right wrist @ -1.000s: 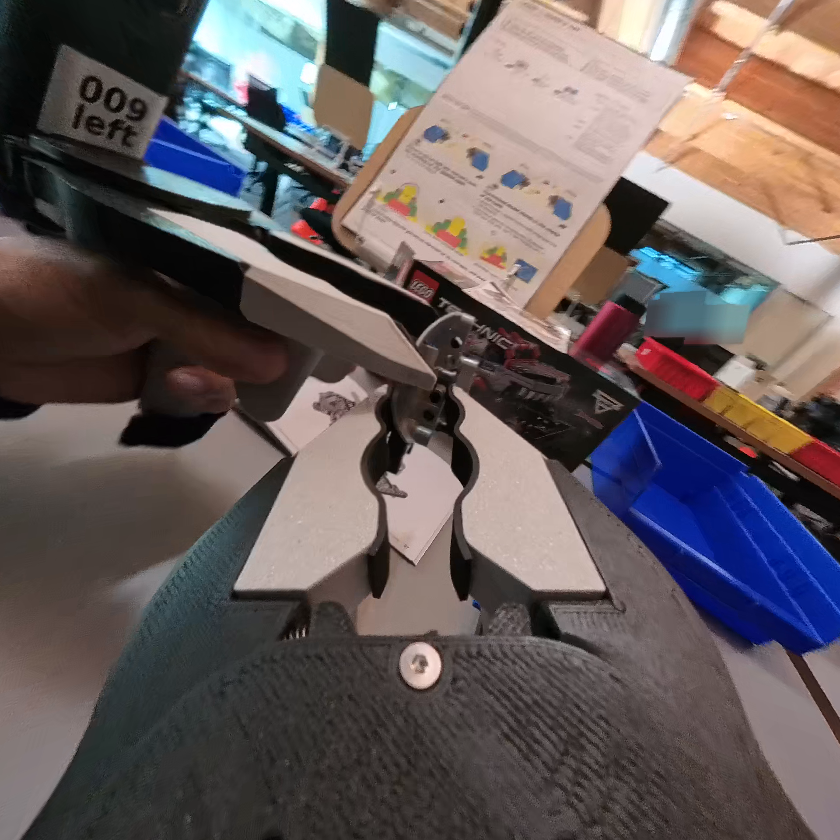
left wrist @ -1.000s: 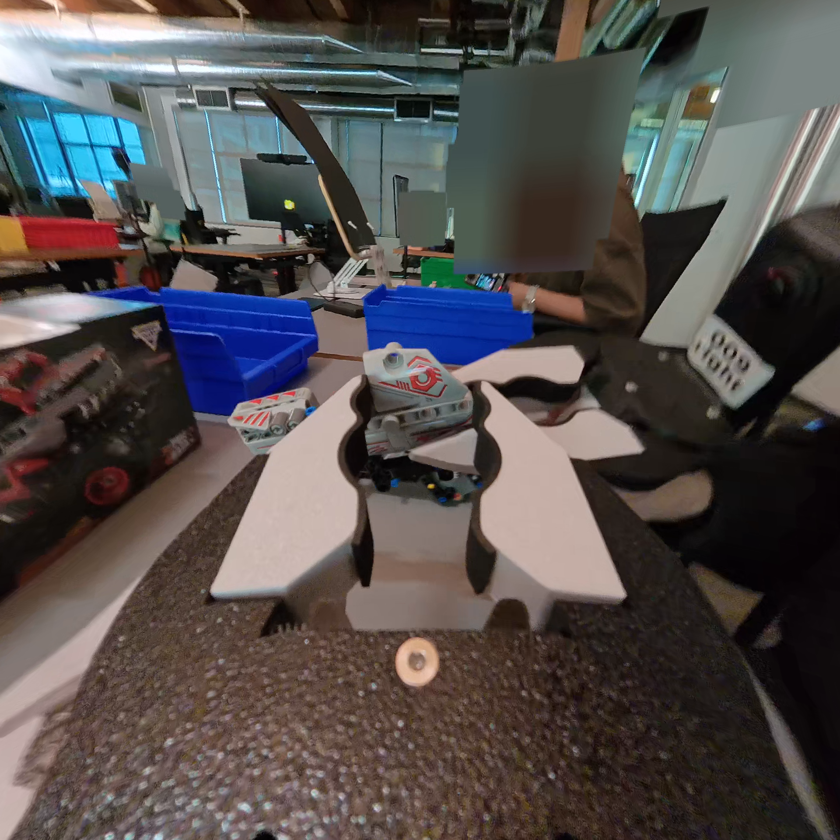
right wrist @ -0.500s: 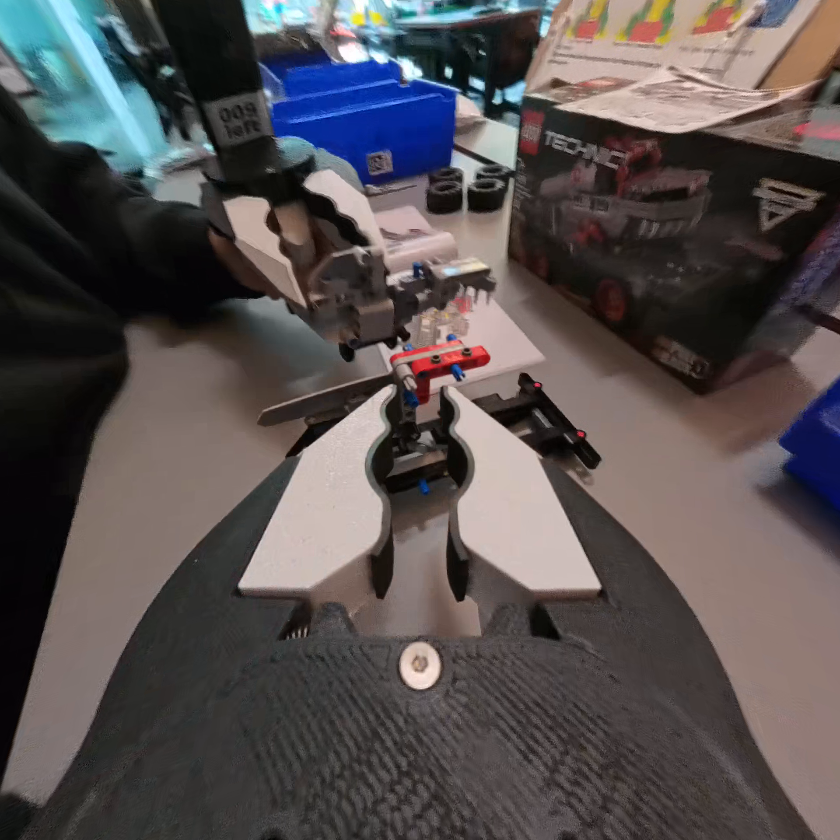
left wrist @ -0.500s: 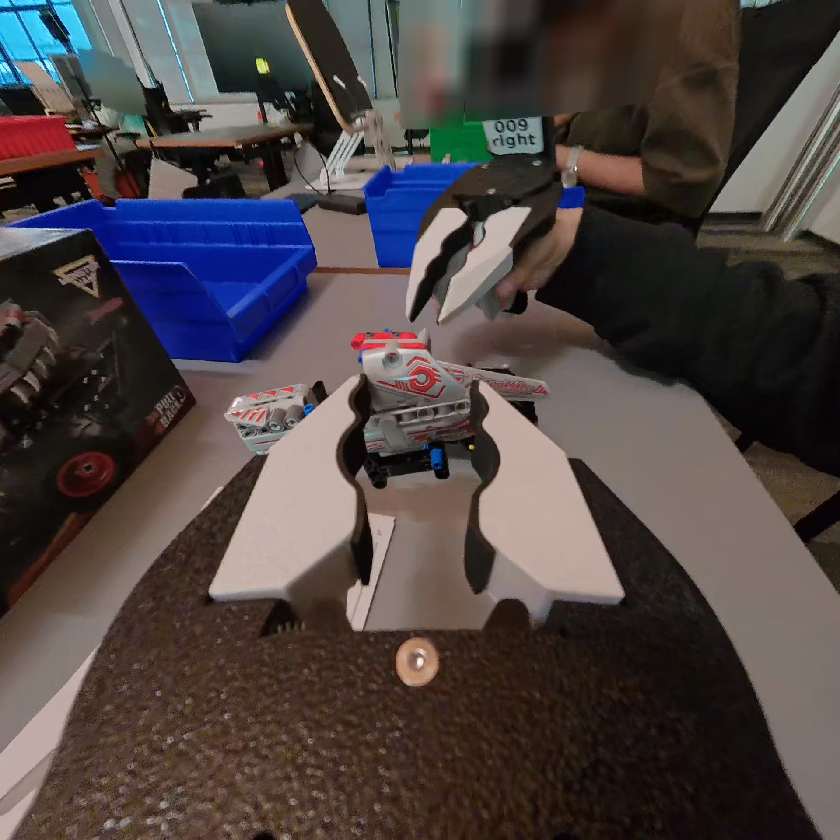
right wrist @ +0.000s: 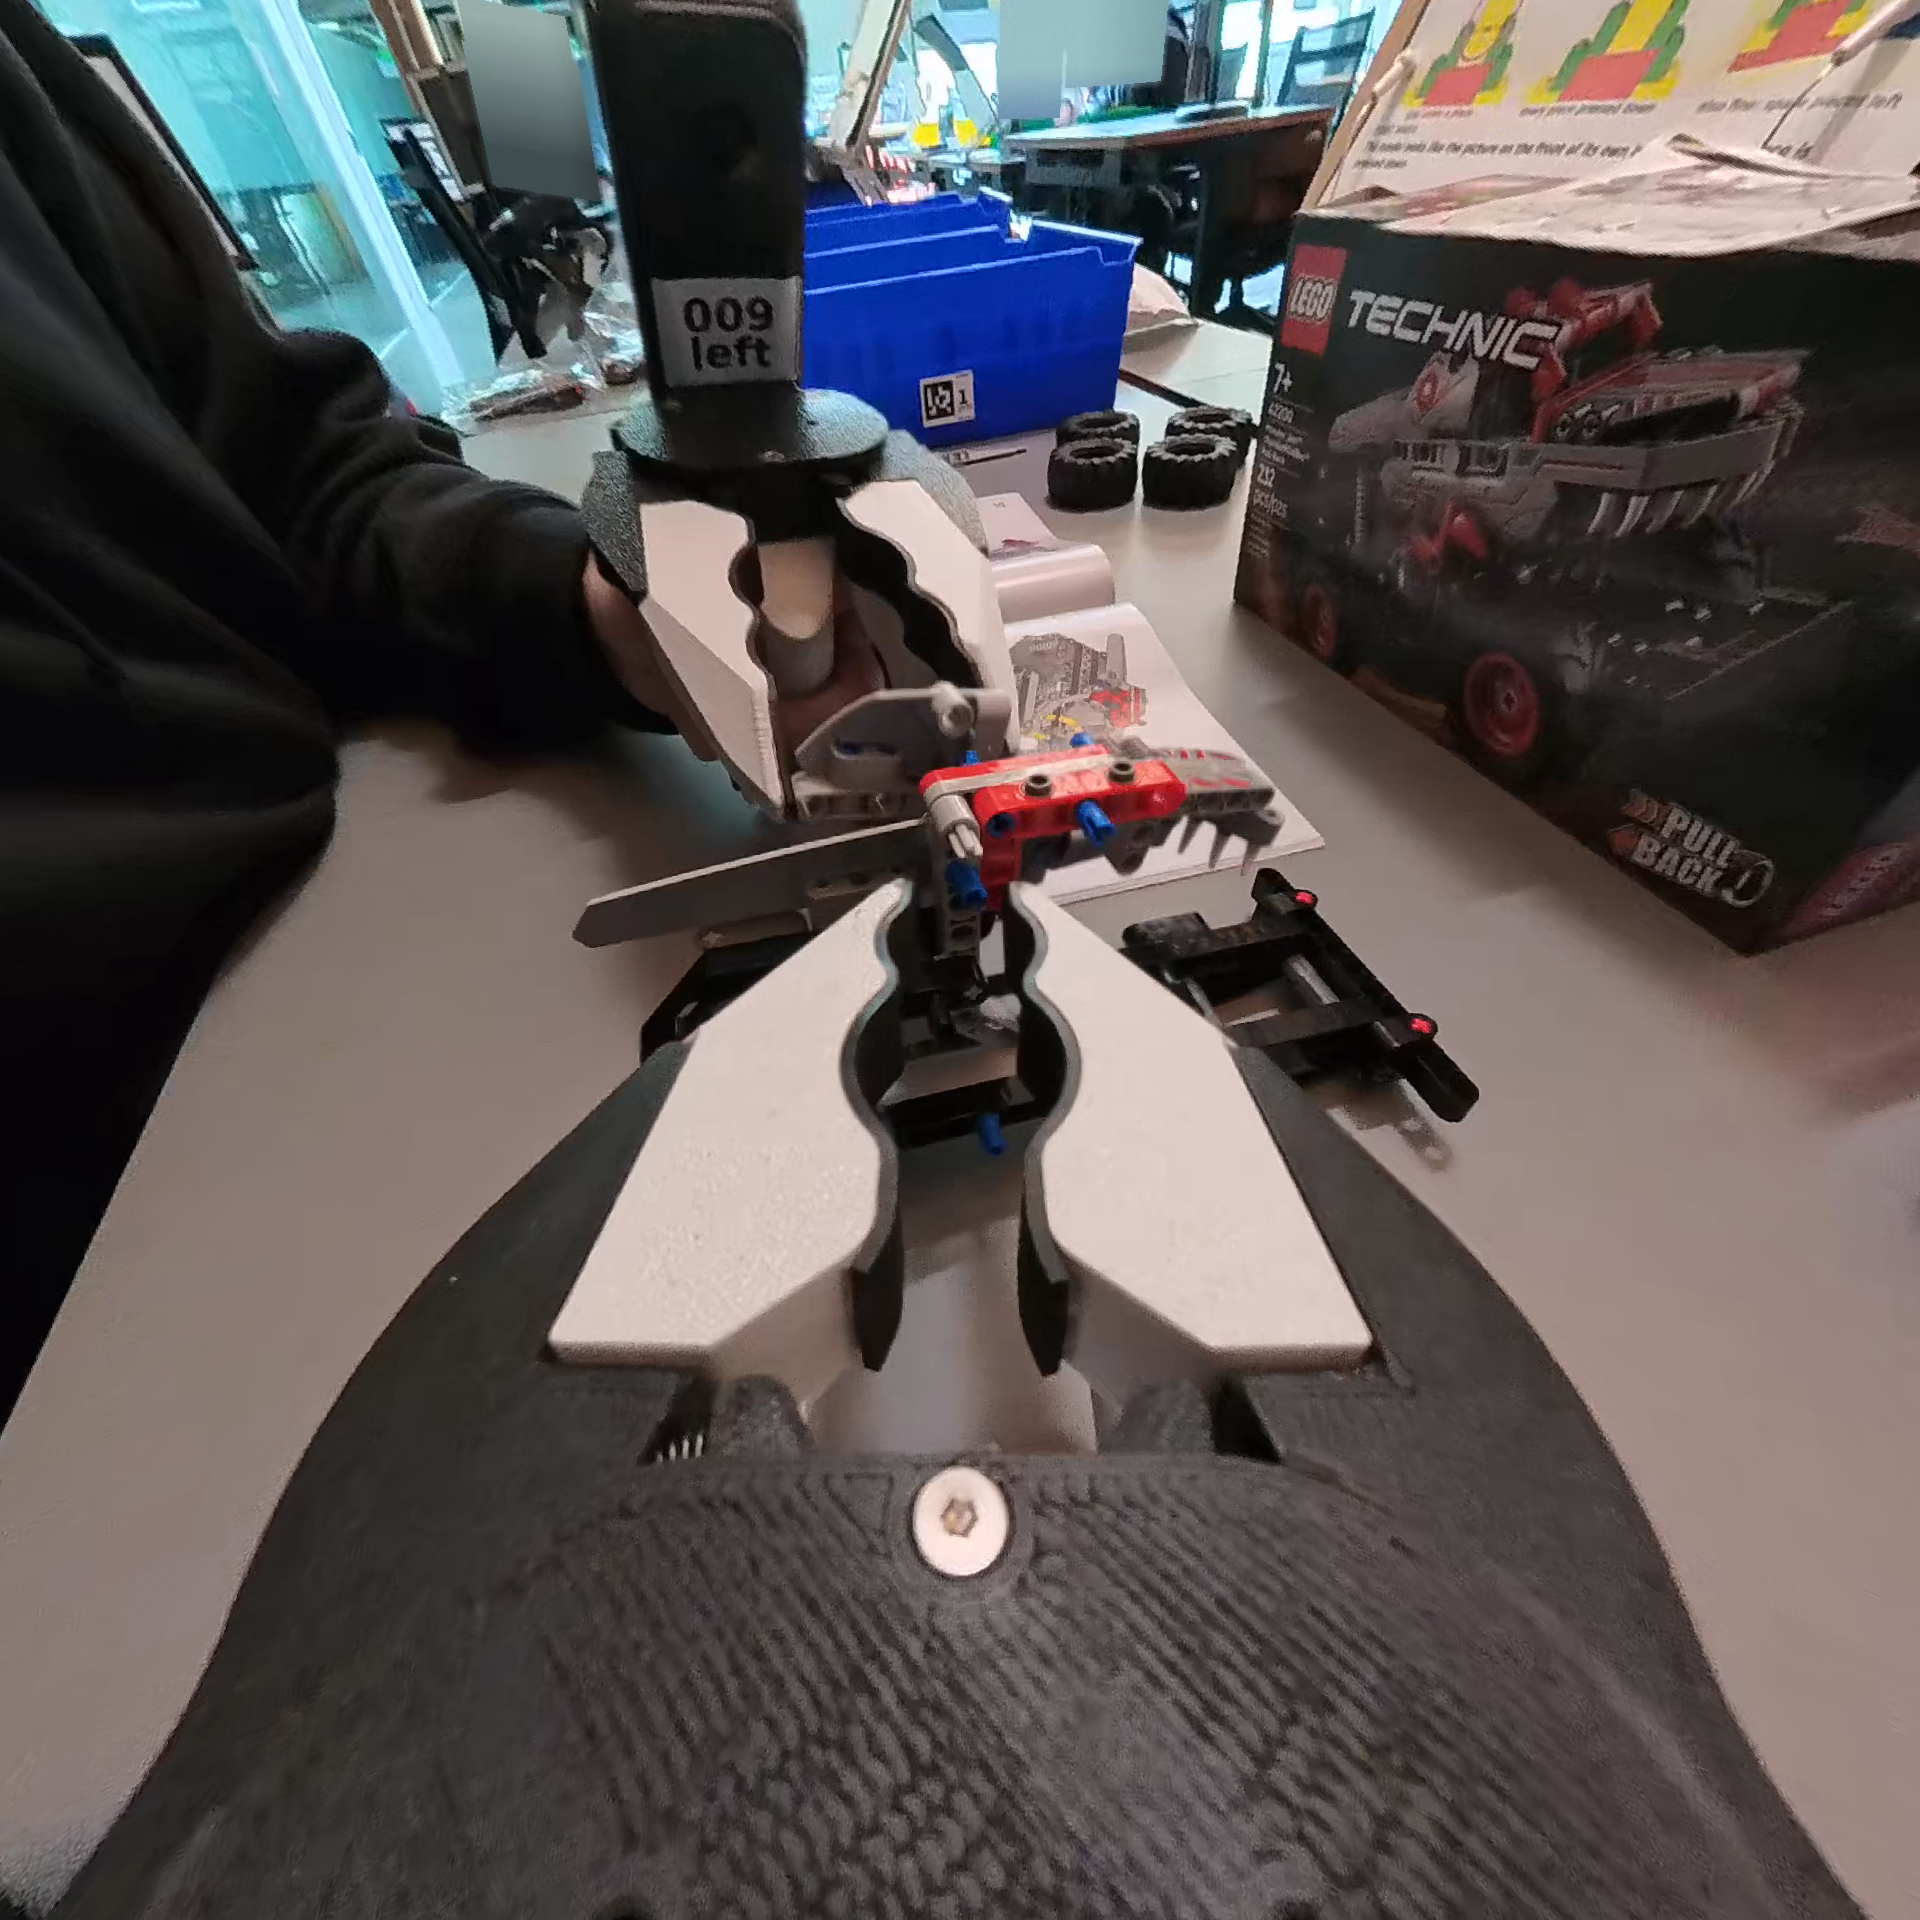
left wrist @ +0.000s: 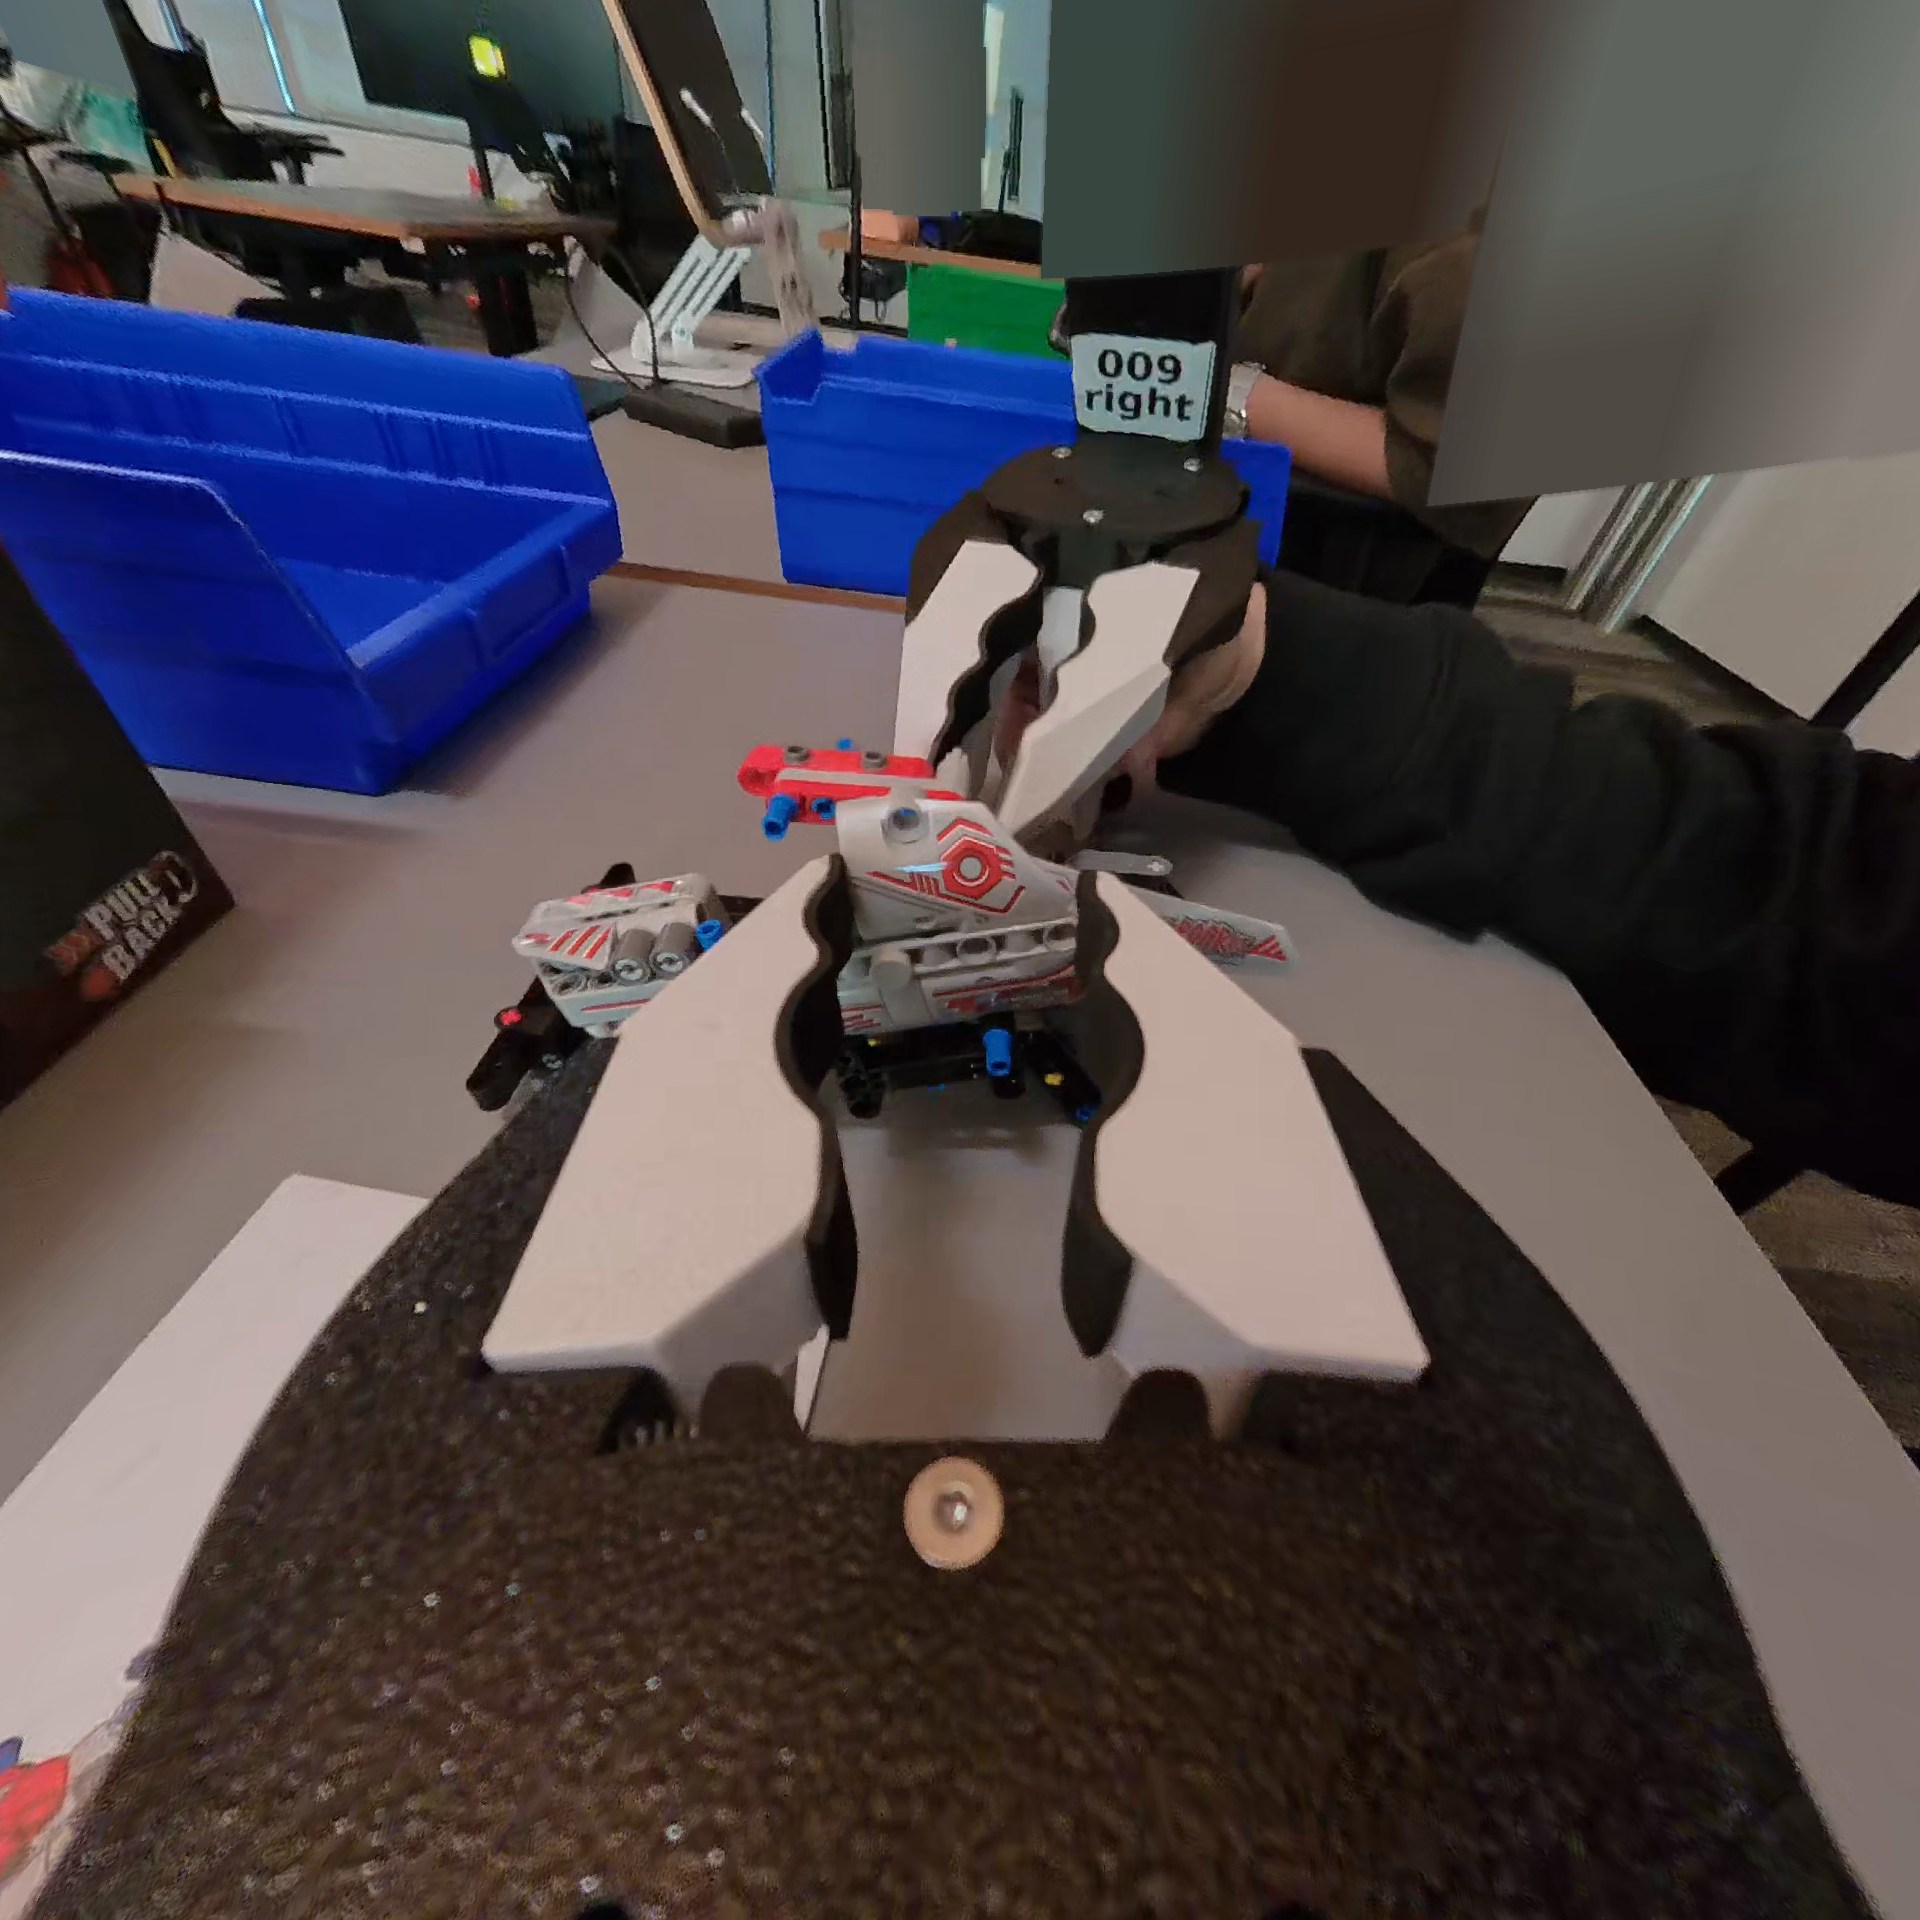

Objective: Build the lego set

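- Far left in the left wrist view, you have the dark set box (left wrist: 99, 914) at the frame edge, and behind it a large blue bin (left wrist: 281, 582) on the grey table (left wrist: 1455, 1143).
- Just right of the box lies a loose grey-and-red side panel (left wrist: 623, 951), resting on a black frame piece (left wrist: 520, 1049) on the table.
- Your left gripper (left wrist: 956, 935) is clamped on the grey body section (left wrist: 951, 904) with the red hexagon sticker; both fingers press against its sides, and the black chassis (left wrist: 956, 1070) hangs under it close to the table.
- Past that section, a red beam (left wrist: 831, 774) with blue pins sticks out to the left, and a second blue bin (left wrist: 904, 457) stands farther back.
- To the right, your right gripper (left wrist: 1013, 790) points down at the back of the model, fingers nearly together.
- In the right wrist view, your sleeve (right wrist: 187, 582) fills the left side.
- Your right gripper's (right wrist: 961, 914) narrow gap pinches a thin grey upright piece (right wrist: 956, 883) below the red beam (right wrist: 1060, 805).
- Behind the model lies the open instruction booklet (right wrist: 1122, 707).
- Right of the fingers, a black axle frame (right wrist: 1309, 997) lies apart on the table.
- Farther back, four black tyres (right wrist: 1148, 457) sit together near the bin, and the box (right wrist: 1579, 540) stands at the far right.
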Demonstrator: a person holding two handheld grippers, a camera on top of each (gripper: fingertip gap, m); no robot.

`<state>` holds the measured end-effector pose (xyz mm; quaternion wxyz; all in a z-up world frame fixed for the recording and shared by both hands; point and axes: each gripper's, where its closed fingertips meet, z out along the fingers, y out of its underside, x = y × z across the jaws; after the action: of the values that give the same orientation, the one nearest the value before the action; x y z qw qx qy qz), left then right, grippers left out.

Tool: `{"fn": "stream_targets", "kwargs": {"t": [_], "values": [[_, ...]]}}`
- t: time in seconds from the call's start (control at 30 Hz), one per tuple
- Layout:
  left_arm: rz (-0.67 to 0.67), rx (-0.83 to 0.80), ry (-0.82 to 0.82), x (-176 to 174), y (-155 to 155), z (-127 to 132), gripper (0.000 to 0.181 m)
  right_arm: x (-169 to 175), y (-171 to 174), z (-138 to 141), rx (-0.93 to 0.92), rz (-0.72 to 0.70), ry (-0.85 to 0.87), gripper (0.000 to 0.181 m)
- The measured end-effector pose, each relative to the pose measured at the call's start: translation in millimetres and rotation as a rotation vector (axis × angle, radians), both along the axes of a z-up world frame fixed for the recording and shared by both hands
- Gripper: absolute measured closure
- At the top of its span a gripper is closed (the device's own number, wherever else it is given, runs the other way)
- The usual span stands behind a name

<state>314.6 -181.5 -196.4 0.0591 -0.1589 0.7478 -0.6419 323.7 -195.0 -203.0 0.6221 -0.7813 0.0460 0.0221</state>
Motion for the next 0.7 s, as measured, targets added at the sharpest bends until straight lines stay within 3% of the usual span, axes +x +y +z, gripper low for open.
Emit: {"fn": "stream_targets", "kwargs": {"t": [0.13,0.27,0.7], "values": [[-0.03,0.026,-0.003,0,-1,-3,0.143,3,-1,6,0.045,-0.004,0.019,0.172],[-0.02,0.055,0.019,6,4,-8,0.143,5,-2,10,0.071,-0.015,0.011,0.161],[-0.081,0.079,0.058,10,2,-13,0.143,13,1,12,0.091,-0.032,0.045,0.169]]}}
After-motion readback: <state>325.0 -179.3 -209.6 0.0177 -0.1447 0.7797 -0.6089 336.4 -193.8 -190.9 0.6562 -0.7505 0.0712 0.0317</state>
